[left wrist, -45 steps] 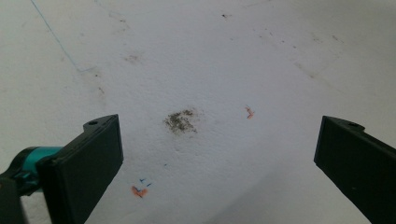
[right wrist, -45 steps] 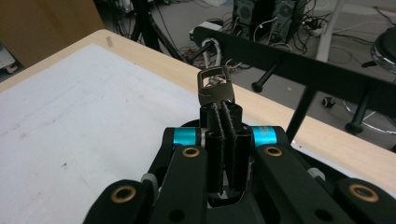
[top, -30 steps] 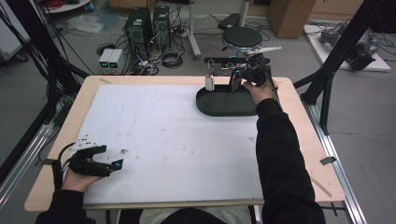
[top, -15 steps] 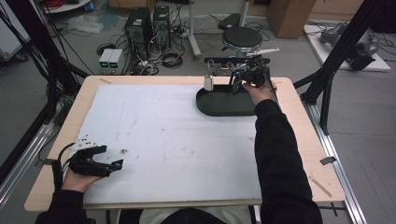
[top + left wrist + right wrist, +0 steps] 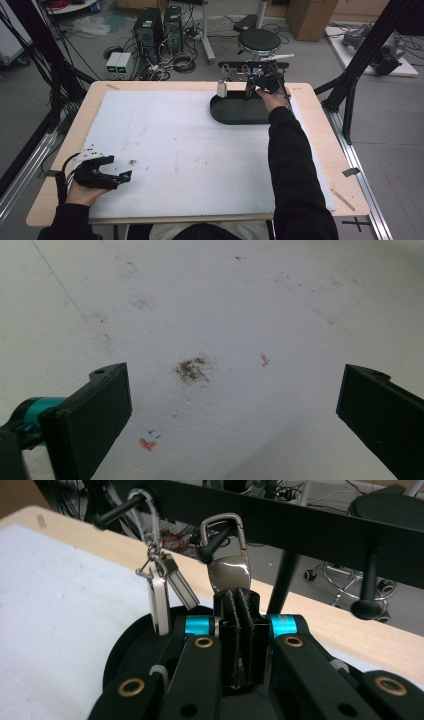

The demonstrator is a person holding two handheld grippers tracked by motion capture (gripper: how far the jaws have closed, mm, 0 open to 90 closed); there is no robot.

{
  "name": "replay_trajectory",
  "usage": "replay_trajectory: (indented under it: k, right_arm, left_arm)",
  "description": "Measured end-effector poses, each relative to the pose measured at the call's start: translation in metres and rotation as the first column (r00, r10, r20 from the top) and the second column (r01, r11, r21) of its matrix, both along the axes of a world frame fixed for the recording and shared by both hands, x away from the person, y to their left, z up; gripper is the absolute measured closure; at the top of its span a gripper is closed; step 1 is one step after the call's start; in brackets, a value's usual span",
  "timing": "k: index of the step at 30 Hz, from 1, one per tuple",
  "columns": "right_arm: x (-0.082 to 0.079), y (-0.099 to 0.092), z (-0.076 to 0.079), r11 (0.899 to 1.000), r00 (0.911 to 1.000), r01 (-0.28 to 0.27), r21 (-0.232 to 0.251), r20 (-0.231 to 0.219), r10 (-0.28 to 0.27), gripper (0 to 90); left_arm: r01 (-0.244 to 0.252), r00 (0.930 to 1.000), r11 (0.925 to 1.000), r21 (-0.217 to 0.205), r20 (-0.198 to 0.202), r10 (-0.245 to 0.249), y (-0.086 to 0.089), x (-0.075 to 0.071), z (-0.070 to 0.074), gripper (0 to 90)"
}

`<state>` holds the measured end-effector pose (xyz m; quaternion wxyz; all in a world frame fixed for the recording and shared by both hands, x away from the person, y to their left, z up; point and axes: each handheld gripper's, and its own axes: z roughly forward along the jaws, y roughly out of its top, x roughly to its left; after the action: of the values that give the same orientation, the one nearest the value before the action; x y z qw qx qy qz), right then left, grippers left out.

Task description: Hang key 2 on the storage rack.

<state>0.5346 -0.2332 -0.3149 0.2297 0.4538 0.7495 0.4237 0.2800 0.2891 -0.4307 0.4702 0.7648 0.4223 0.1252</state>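
Observation:
My right gripper (image 5: 239, 630) is shut on the black leather strap (image 5: 239, 615) of a key fob. The fob's silver carabiner clip (image 5: 227, 540) is looped over a black peg (image 5: 212, 545) of the rack's bar (image 5: 300, 527). From the peg to its left hangs a key bunch with a white tag (image 5: 159, 600). In the high view the right gripper (image 5: 252, 86) is at the rack (image 5: 255, 65) on the table's far side, above the black tray (image 5: 240, 112). My left gripper (image 5: 120, 177) rests open near the front left edge, with only stained white mat (image 5: 210, 315) between the jaws (image 5: 230, 410).
A white mat (image 5: 185, 150) covers most of the wooden table (image 5: 320, 150). One more peg (image 5: 367, 607) on the rack's right is bare. Beyond the far edge are computer cases (image 5: 160, 25), cables and a stool (image 5: 259, 41).

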Motion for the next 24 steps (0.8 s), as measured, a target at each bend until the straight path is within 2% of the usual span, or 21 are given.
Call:
replay_trajectory:
  k: [2, 9, 10, 11, 12, 13, 14, 15, 17, 18, 19, 21, 23, 24]
  right_arm:
    - [0.003, -0.001, -0.003, 1.000, 0.9998, 0.019, 0.017, -0.003, -0.019, 88.0]
    - [0.008, 0.000, -0.007, 0.999, 0.9997, 0.024, 0.036, -0.004, -0.024, 85.0]
    - [0.008, -0.001, -0.008, 0.999, 0.9996, 0.017, 0.041, -0.025, -0.016, 73.5]
    - [0.008, -0.001, -0.008, 0.999, 0.9996, 0.017, 0.041, -0.025, -0.016, 73.5]
    - [0.007, -0.001, -0.009, 0.999, 0.9991, 0.015, 0.034, -0.040, -0.014, 66.5]
    - [0.006, -0.003, -0.011, 1.000, 0.9969, 0.014, 0.008, -0.077, -0.013, 54.1]
    - [0.006, -0.003, -0.011, 1.000, 0.9969, 0.014, 0.008, -0.077, -0.013, 54.1]
    - [0.004, -0.004, -0.013, 1.000, 0.9957, 0.020, 0.016, -0.091, -0.018, 49.1]
    - [-0.001, -0.009, -0.018, 0.997, 0.9957, 0.007, 0.077, -0.092, 0.000, 35.6]
    - [-0.003, -0.010, -0.021, 0.996, 0.9941, 0.007, 0.094, -0.108, 0.004, 29.6]
    - [-0.003, -0.011, -0.024, 0.996, 0.9916, 0.001, 0.086, -0.129, 0.010, 21.9]
    - [-0.008, -0.010, -0.030, 0.998, 0.9922, -0.013, 0.056, -0.123, 0.020, 9.0]
    - [-0.011, -0.011, -0.034, 0.999, 0.9902, -0.018, 0.042, -0.137, 0.024, 0.6]
    - [-0.013, -0.011, -0.035, 1.000, 0.9902, -0.010, 0.028, -0.139, 0.014, 0.6]
  left_arm:
    - [0.006, 0.9999, 0.9999, -0.010, 0.014, -0.006, -0.001, 0.000, 0.003, 1.7]
    - [0.007, 0.9999, 1.0000, -0.006, 0.013, -0.007, -0.003, 0.002, 0.002, 1.7]
    - [0.006, 0.9999, 1.0000, -0.005, 0.013, -0.006, -0.002, 0.002, 0.002, 1.7]
    - [0.005, 0.9999, 1.0000, -0.004, 0.011, -0.005, -0.002, 0.002, 0.002, 1.7]
    - [0.002, 0.9999, 1.0000, -0.002, 0.010, -0.002, -0.002, 0.002, 0.001, 1.7]
    - [0.001, 1.0000, 1.0000, -0.001, 0.009, -0.001, -0.002, 0.002, 0.001, 1.7]
    - [0.001, 0.9999, 1.0000, -0.002, 0.011, -0.001, -0.002, 0.003, 0.001, 1.7]
    - [0.002, 1.0000, 1.0000, -0.001, 0.008, -0.002, -0.002, 0.003, 0.001, 1.7]
    - [0.001, 1.0000, 1.0000, -0.002, 0.009, -0.001, -0.003, 0.003, 0.001, 1.7]
    - [-0.002, 0.9999, 1.0000, 0.000, 0.011, 0.002, -0.002, 0.003, 0.001, 1.7]
    - [-0.004, 0.9999, 1.0000, -0.002, 0.010, 0.004, -0.002, 0.003, 0.001, 1.7]
    - [-0.008, 0.9999, 1.0000, -0.005, 0.015, 0.008, -0.001, 0.003, 0.001, 1.7]
    - [-0.010, 0.9999, 0.9999, -0.007, 0.013, 0.010, -0.001, 0.003, 0.001, 1.7]
    - [-0.011, 0.9998, 0.9999, -0.004, 0.013, 0.011, -0.001, 0.003, 0.001, 1.7]
